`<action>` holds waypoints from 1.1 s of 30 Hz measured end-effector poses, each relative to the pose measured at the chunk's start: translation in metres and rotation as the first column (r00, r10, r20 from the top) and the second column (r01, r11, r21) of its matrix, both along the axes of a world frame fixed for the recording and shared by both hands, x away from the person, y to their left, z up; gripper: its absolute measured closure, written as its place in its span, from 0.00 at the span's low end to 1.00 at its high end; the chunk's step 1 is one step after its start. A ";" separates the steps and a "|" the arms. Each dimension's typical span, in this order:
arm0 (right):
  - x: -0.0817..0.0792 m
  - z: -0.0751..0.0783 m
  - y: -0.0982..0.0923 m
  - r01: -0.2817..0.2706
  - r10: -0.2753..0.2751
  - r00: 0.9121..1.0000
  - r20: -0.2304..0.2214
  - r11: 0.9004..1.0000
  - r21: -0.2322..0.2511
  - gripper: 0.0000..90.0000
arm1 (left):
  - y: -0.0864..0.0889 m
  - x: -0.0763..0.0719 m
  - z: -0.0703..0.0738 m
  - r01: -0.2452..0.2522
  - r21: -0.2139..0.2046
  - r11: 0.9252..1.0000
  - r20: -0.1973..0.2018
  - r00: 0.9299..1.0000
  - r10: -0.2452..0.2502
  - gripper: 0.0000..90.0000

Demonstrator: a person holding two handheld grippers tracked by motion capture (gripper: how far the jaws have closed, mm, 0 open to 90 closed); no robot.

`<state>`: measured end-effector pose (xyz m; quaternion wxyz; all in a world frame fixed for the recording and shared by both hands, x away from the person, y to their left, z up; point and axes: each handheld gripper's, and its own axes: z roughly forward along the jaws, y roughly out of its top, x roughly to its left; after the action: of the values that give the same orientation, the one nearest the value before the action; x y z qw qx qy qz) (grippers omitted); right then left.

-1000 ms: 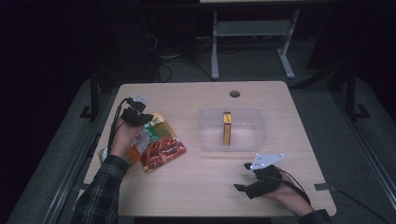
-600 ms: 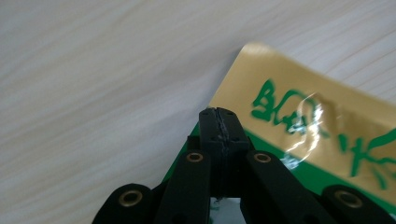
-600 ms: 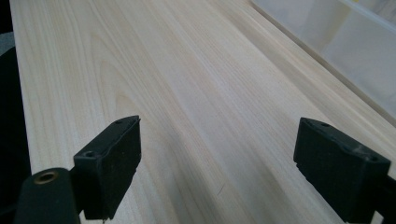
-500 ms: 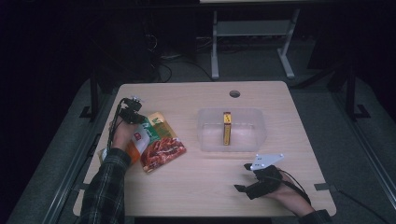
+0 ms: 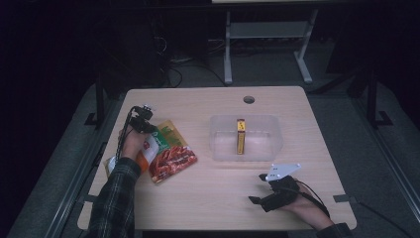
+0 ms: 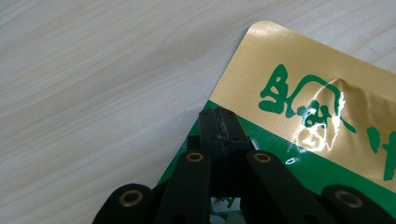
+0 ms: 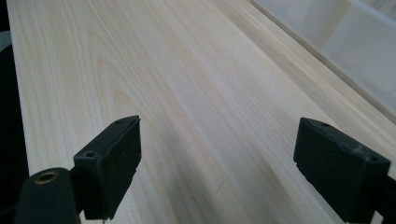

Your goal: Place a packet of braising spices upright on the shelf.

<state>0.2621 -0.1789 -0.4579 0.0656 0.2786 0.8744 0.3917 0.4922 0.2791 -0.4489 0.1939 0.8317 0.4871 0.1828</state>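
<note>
Two grippers working apart: left gripper (image 6: 219, 135) pinching fully closed over snack pouch (image 5: 166, 151) edge at table (image 5: 208, 203) left, likely readying a lift toward clear bin (image 5: 246, 138); right gripper (image 7: 217, 172) resting wide open, holding nothing, near bin.

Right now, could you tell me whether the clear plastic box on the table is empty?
Not empty. The clear box holds one narrow yellow packet, standing on edge near its middle; the rest looks bare.

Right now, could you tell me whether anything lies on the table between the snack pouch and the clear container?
Nothing visible does: bare table separates the snack pouch, held by the left gripper, from the clear container.
</note>
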 end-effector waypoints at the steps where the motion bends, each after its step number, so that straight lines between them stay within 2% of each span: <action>1: 0.000 0.000 0.000 0.000 0.000 1.000 0.000 1.000 0.000 0.16 | -0.001 0.000 0.000 0.008 0.000 1.000 -0.004 1.000 -0.008 1.00; 7: 0.000 0.000 0.001 -0.002 0.002 1.000 -0.001 1.000 -0.001 0.16 | -0.015 -0.002 0.001 0.059 0.018 0.998 -0.014 0.998 -0.059 1.00; 9: 0.000 0.000 0.002 -0.004 0.004 1.000 0.001 1.000 0.001 0.16 | -0.025 -0.003 0.001 0.090 0.027 0.996 -0.018 0.996 -0.090 1.00; 12: 0.000 0.000 0.002 -0.004 0.004 1.000 0.000 1.000 0.000 0.16 | -0.030 -0.003 0.002 0.101 0.033 0.994 -0.025 0.995 -0.101 1.00; 13: 0.000 0.000 0.001 -0.006 0.006 1.000 0.000 1.000 -0.001 0.16 | -0.035 -0.003 0.003 0.119 0.055 0.991 -0.042 0.992 -0.116 1.00; 14: 0.000 0.000 0.001 -0.006 0.006 1.000 0.000 1.000 -0.001 0.16 | -0.035 -0.003 0.003 0.119 0.055 0.991 -0.042 0.992 -0.116 1.00; 15: 0.000 0.000 0.001 -0.006 0.006 1.000 0.000 1.000 -0.001 0.16 | -0.040 -0.002 0.004 0.137 0.068 0.988 -0.061 0.989 -0.133 1.00; 20: 0.000 0.000 0.001 -0.009 0.009 1.000 0.003 1.000 -0.003 0.16 | -0.051 -0.003 0.005 0.158 0.068 0.985 -0.076 0.985 -0.153 1.00; 26: 0.000 0.000 0.002 -0.012 0.012 1.000 0.003 1.000 -0.005 0.16 | -0.067 -0.010 0.006 0.204 0.068 0.977 -0.099 0.976 -0.196 1.00; 30: -0.001 0.001 0.002 -0.011 0.011 1.000 0.003 1.000 -0.006 0.16 | -0.081 -0.016 0.006 0.227 0.052 0.972 -0.113 0.969 -0.221 1.00; 32: -0.001 0.001 0.002 -0.011 0.011 1.000 0.003 1.000 -0.005 0.16 | -0.088 -0.020 0.006 0.240 0.042 0.970 -0.125 0.964 -0.233 1.00; 33: 0.000 0.001 0.002 -0.010 0.010 1.000 0.003 1.000 -0.006 0.16 | -0.092 -0.022 0.007 0.254 0.048 0.966 -0.130 0.960 -0.247 1.00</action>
<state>0.2617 -0.1770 -0.4574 0.0657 0.2733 0.8769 0.3900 0.4702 0.1868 -0.4422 0.1581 0.9022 0.3828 0.1208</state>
